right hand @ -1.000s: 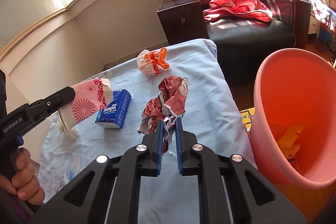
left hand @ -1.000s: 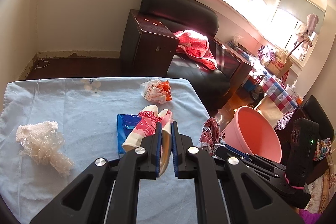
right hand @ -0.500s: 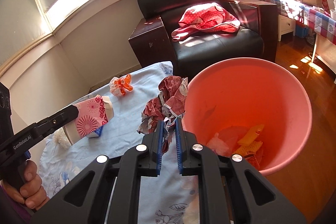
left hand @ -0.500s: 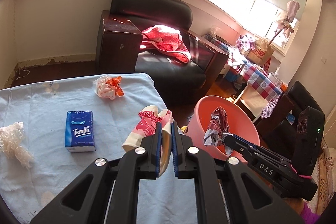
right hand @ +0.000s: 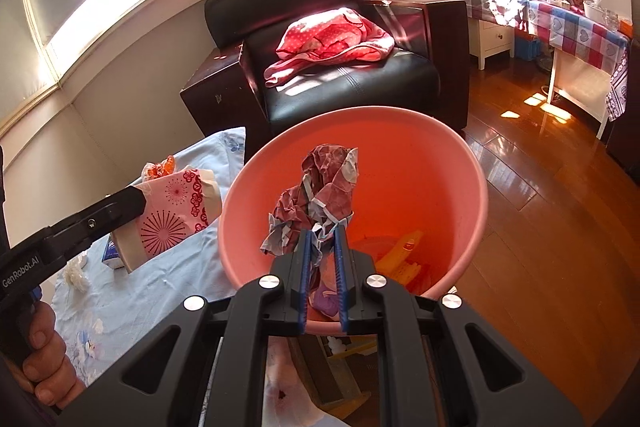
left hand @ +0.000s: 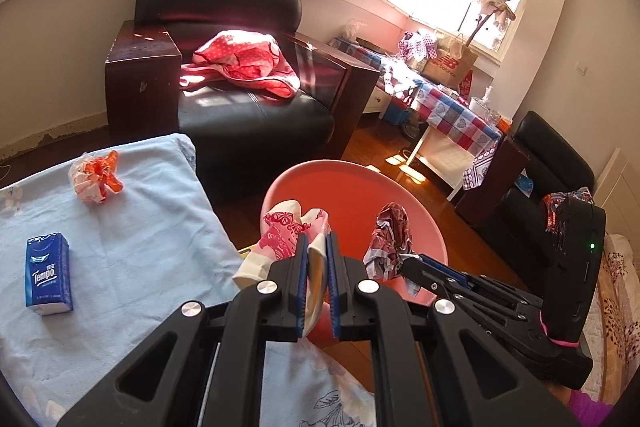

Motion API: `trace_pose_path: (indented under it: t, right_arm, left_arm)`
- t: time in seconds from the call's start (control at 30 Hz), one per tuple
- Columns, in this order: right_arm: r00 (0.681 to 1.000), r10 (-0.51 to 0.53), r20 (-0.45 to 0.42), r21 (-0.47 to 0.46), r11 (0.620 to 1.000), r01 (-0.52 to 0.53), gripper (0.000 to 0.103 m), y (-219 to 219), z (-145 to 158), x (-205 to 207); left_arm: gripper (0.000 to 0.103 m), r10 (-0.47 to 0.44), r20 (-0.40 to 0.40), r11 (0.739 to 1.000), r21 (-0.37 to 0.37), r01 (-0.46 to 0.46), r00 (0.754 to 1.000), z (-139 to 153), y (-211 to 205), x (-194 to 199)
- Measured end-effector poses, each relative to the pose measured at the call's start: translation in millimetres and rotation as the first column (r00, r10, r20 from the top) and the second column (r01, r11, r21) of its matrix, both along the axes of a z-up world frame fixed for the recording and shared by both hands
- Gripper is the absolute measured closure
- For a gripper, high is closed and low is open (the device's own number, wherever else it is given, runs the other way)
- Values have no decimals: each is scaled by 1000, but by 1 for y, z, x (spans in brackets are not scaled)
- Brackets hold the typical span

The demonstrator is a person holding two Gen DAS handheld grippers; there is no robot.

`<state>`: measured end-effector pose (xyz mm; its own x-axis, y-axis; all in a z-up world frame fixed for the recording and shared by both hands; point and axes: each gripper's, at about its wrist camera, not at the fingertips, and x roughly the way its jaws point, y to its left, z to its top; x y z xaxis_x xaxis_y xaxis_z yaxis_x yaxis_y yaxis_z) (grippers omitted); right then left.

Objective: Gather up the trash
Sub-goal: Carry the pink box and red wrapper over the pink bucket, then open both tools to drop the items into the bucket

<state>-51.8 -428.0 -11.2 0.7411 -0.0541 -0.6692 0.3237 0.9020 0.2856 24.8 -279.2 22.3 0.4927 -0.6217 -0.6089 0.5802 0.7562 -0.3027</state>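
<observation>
The right tool point(right hand: 323, 255) is clamped narrow on a crumpled maroon wrapper point(right hand: 320, 187), held over the open mouth of the pink bin point(right hand: 476, 179); the left tool point(left hand: 317, 263) is pinched tight on a flattened pink paper cup point(left hand: 286, 231), which hangs near the bin's rim but looks still partly over the bench point(left hand: 132, 247). Both pieces seem very light and soft: thin paper or foil that crushes under the pads and should drop freely once the jaws part, though a crinkled edge could snag on the blue pads. Each is gripped at its lower end, which seems enough for such weight. Counted: two pieces in hand, one per tool; on the bench one orange-and-white crumpled wrapper point(left hand: 95, 177), probably trash to pinch at its bulk, and one blue Tempo pack point(left hand: 48, 273), firmer and boxy, possibly not trash. A white lacy wad point(right hand: 76, 273) shows at the bench edge. The bin already holds several scraps, too jumbled to count.
</observation>
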Motion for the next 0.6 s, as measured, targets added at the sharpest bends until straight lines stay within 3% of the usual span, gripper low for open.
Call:
trace_pose_path:
  t: [0.27, 0.53, 0.6]
  right_arm:
    - [999, -25, -40, -4, 1000, 25, 91, -11, -10, -2]
    - [995, -42, -87, -2, 999, 42, 91, -12, -19, 7]
    - [995, -43, -95, 11, 999, 44, 91, -14, -22, 9]
  left_arm:
    - [95, -66, -45, 997, 36, 68, 997, -22, -34, 3]
    - [94, -84, -63, 995, 44, 87, 994, -32, -38, 7]
    - [90, -80, -59, 996, 39, 82, 995, -31, -37, 10]
